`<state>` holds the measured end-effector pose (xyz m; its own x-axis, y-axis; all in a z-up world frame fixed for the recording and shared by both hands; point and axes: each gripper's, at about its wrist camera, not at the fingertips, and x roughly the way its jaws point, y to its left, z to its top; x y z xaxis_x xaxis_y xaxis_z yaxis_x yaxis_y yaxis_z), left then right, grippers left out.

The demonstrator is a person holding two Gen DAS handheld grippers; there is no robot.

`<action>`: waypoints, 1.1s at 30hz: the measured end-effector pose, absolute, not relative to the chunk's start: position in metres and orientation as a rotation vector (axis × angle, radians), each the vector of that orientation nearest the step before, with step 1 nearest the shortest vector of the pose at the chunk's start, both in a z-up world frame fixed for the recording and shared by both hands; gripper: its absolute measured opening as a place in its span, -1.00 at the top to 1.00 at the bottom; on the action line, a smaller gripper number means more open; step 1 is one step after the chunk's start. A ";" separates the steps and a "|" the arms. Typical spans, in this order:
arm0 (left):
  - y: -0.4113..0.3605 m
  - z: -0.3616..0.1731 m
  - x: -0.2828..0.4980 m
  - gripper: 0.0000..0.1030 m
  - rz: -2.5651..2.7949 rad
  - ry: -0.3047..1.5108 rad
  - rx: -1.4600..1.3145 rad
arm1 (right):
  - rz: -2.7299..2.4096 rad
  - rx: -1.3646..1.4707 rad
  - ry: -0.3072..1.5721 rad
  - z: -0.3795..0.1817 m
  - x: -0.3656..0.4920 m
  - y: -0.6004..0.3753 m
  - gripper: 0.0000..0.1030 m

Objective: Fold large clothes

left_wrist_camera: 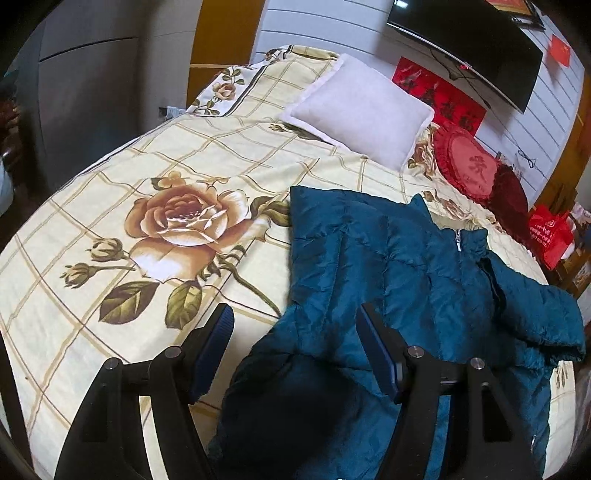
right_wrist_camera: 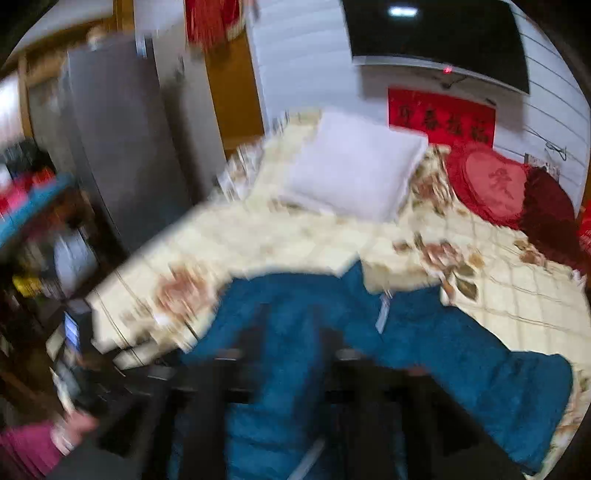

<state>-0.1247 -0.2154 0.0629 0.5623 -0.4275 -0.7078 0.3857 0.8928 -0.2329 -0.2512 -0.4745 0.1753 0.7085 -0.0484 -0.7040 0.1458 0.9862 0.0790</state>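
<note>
Behind everything we see a white panelled wall (left_wrist_camera: 325,26) carrying a dark television (left_wrist_camera: 469,48) and a red banner (right_wrist_camera: 441,116) with dark characters, and a grey cabinet (right_wrist_camera: 122,140) stands at the bed's far left. Filling most of both views is the bed, covered by a cream checked bedspread (left_wrist_camera: 110,206) printed with large tan roses. On it, toward our right, lies the teal puffer jacket (left_wrist_camera: 406,266), front up, its zipper closed to the collar, one sleeve bunched at the right edge and its lower part hanging toward us off the near side. Past the collar a white pillow (left_wrist_camera: 362,110) rests near the wall, with a red heart-shaped cushion (left_wrist_camera: 472,166) just beside it and a darker red cushion (left_wrist_camera: 513,192) touching that one. A red shopping bag (left_wrist_camera: 550,232) sits off the bed's right side. Our left gripper (left_wrist_camera: 295,321) hovers over the jacket's left edge, its blue-padded fingers spread wide with nothing between them. Our right gripper (right_wrist_camera: 291,339) is over the jacket's middle, but that view is smeared and we cannot tell how its fingers stand.
</note>
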 end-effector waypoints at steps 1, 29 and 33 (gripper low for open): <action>-0.215 0.062 -0.124 -0.30 -0.477 0.851 -0.057 | -0.134 0.128 0.795 0.163 -0.255 -0.479 -0.78; -0.190 0.070 -0.108 -0.30 -0.562 0.881 -0.322 | 0.123 0.535 0.948 0.033 -0.173 -0.445 0.18; -0.201 0.065 -0.110 -0.31 -0.629 0.920 -0.348 | 0.089 0.476 0.872 0.056 -0.214 -0.463 0.16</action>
